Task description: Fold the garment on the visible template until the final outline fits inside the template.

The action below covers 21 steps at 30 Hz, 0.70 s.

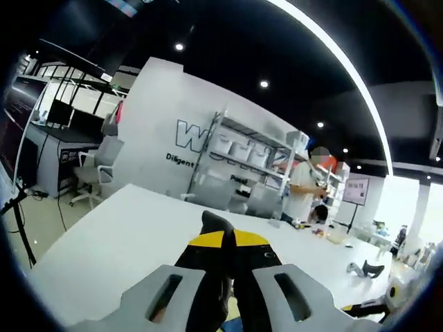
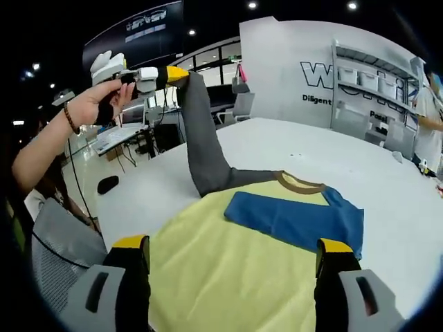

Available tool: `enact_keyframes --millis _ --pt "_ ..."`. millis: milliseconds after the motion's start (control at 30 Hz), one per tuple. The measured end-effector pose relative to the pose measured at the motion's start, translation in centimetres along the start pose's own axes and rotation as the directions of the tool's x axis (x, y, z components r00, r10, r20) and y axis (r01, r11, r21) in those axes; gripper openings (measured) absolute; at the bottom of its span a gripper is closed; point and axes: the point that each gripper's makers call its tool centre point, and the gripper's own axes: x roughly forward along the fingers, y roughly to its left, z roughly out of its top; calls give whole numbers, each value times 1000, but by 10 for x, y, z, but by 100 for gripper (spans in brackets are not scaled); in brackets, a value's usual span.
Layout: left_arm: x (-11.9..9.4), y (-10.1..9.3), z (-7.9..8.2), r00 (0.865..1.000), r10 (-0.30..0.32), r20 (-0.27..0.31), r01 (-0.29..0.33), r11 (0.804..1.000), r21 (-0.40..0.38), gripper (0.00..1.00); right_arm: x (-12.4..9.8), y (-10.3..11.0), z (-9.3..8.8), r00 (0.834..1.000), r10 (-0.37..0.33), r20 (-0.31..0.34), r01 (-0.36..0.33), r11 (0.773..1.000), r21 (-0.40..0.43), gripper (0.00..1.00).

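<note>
I see the shirt [image 2: 228, 277] lying flat on the white table [image 2: 387, 180], yellow body toward me, its blue sleeve [image 2: 297, 218] already folded across the chest near the brown collar [image 2: 301, 185]. No template outline is clear to me under the cloth, so I cannot tell how the edges sit against it.

My left gripper [image 2: 169, 74] is raised high above the far side of the table, jaws clamped on the end of the grey sleeve [image 2: 201, 138], which hangs taut down to the shoulder. In the left gripper view the yellow-tipped jaws [image 1: 228, 238] are closed together on a dark bit of cloth. My right gripper [image 2: 232, 252] hovers just over the yellow body with its jaws spread wide and nothing between them.

The risk, as I judge it, lies in the lifted sleeve. Pulling any higher could drag the whole shirt across the table and undo the blue fold. Letting go early would drop the sleeve in a heap beside the body, leaving the outline too wide. With my right gripper not pinning the cloth, nothing anchors it.
</note>
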Motion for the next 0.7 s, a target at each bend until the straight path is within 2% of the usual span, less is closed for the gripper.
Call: enact_keyframes --millis 133,433,567,700 --pt "7 -14 -5 999 -44 -10 44 999 3 0 -2 -3 1 1000 -6 6 6 1000 12 99" --pt "26 -60 -36 985 -158 -67 159 987 20 0 -6 -9 1 1000 -17 4 17 999 29 99" --pt "33 -77 -48 974 -209 -89 212 977 30 0 -6 -13 2 1000 -27 6 27 999 32 99" --pt "40 -91 -69 959 -252 -129 258 965 36 0 -6 -15 3 999 -35 4 35 999 34 99"
